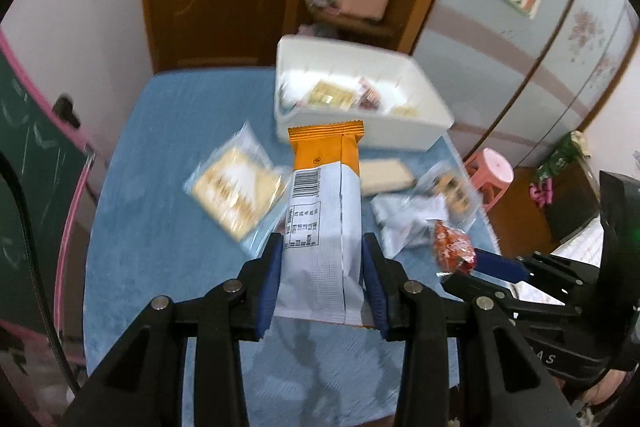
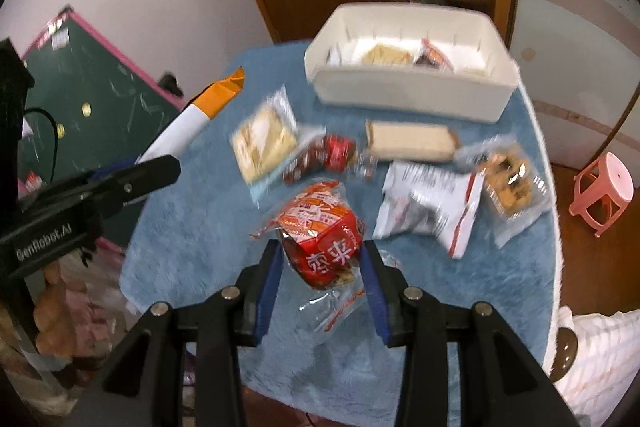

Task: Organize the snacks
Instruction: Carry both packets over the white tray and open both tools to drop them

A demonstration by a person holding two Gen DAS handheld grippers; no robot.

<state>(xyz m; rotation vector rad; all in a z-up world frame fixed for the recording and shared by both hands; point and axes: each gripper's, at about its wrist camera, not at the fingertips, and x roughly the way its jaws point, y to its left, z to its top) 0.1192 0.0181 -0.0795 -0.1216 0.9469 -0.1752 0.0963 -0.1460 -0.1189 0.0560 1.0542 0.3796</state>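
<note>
A: What's biggest here?

B: The surface (image 2: 192, 227), draped in blue plush. At twelve o'clock on it sits a white bin (image 2: 408, 95) with a few packets lying inside.

A: And loose on the cloth?

B: A row of snacks in front of the bin. At ten o'clock a clear bag of pale crackers (image 2: 264, 143); at one o'clock a long cream wafer pack (image 2: 412, 141); at two o'clock a white pouch (image 2: 428, 207) just beside a clear bag of cookies (image 2: 508, 183). A small dark red packet (image 2: 324, 155) lies between the crackers and the wafer pack.

A: The tongs?

B: The left tongs (image 1: 322, 283) are clamped on a long white-and-orange wrapper (image 1: 324, 219), barcode side up, its orange end pointing at twelve o'clock toward the bin. The right tongs (image 2: 322, 279) grip a red sweet bag (image 2: 320, 243) by its lower half, its clear tail trailing at six o'clock.
</note>
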